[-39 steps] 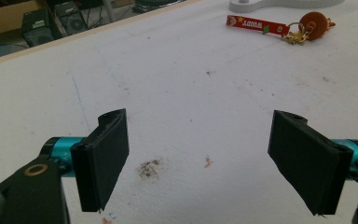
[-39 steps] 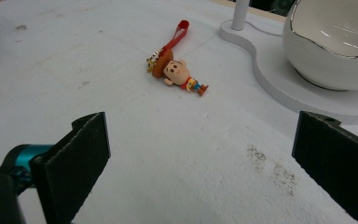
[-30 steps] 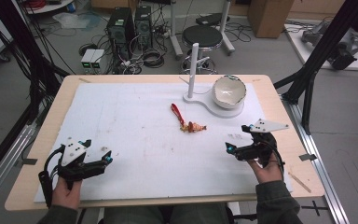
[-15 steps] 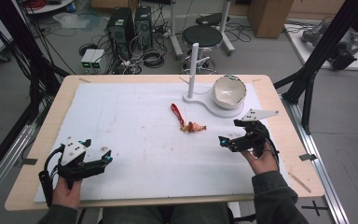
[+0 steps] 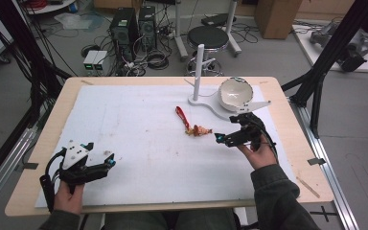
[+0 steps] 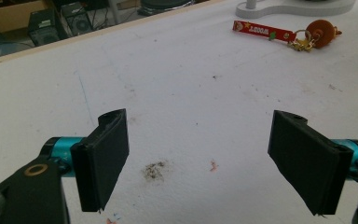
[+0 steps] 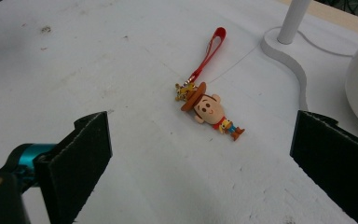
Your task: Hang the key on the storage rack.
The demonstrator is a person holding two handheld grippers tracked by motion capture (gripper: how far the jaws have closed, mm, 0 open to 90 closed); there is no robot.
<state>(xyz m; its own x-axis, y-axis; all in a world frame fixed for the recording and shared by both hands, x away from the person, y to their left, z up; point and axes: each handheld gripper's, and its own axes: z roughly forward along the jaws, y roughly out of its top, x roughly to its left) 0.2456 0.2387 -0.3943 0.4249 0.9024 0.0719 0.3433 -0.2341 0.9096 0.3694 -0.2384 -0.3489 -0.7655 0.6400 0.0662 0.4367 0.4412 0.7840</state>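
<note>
Table [image 5: 139, 115] carries white mat, mostly bare. White stand [image 5: 206, 98] with post and bowl [image 5: 235, 92] sits at far right of mat. We hold left gripper [image 5: 106, 162] low at near left corner, jaws wide apart, nothing between them; likely parked out of way. Our right gripper [image 5: 220, 139] hovers just beside keychain [image 5: 194, 125], jaws spread wide, empty, aimed at it, probably for a grab. Keychain lies flat mid-mat: small cowboy figure [image 7: 212, 112], red strap [image 7: 208, 51] trailing away toward stand.

Matt white table cover [image 5: 139, 120], scuffed; wooden table edge [image 5: 48, 134]; glossy plastic keychain figure [image 7: 212, 112]; red fabric strap [image 7: 207, 51].
</note>
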